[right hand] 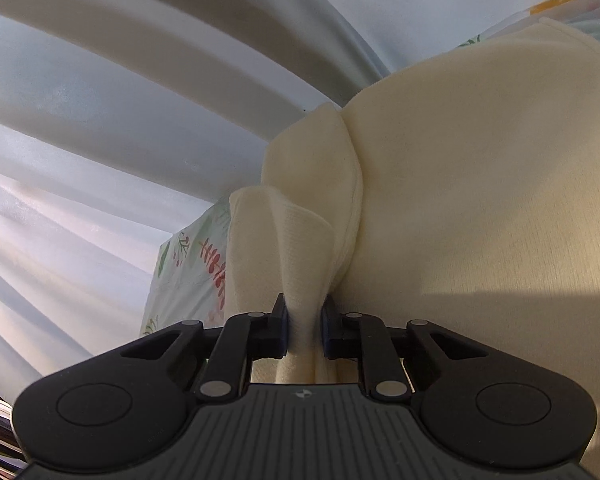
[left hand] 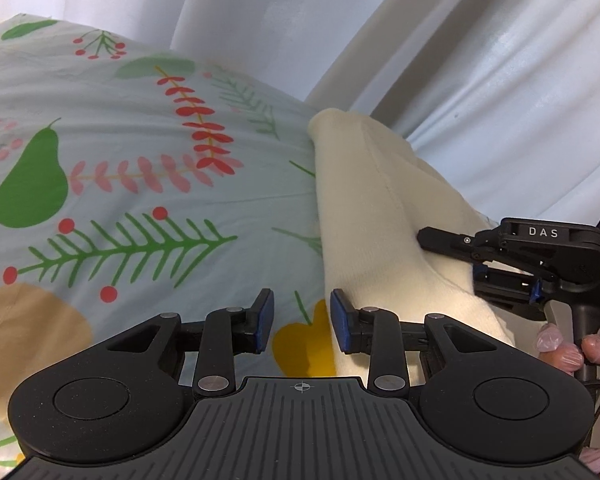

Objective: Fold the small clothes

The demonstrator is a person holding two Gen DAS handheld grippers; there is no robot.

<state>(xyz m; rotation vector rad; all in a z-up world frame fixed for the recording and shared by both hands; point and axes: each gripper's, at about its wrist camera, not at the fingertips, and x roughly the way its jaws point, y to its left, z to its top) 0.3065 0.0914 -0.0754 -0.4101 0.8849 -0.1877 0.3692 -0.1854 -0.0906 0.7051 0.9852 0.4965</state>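
On the patterned sheet (left hand: 140, 128), hard against the white curtain (left hand: 480, 60) at its far edge, lies the cream garment (left hand: 364, 208), a small knitted piece. Its long axis runs from the near edge of the sheet away toward the curtain, and the garment forms a raised ridge along that line.

The right claw (right hand: 304, 326) is clamped on a bunched fold of the garment; cloth fills the gap between its pads and fans out beyond them. Seen from the left wrist, this claw enters from the curtain side of the garment, roughly across the long axis, about midway along it.

The left claw (left hand: 302, 322) stands apart and holds nothing. It sits at the near end of the garment, on the sheet side, with its right pad (left hand: 342, 320) just beside or touching the garment's edge; contact cannot be confirmed. The garment lies ahead and to the right of this claw.

Judgement: the left claw is nearer the free near end, and a short shift toward the garment would put that edge between its pads.
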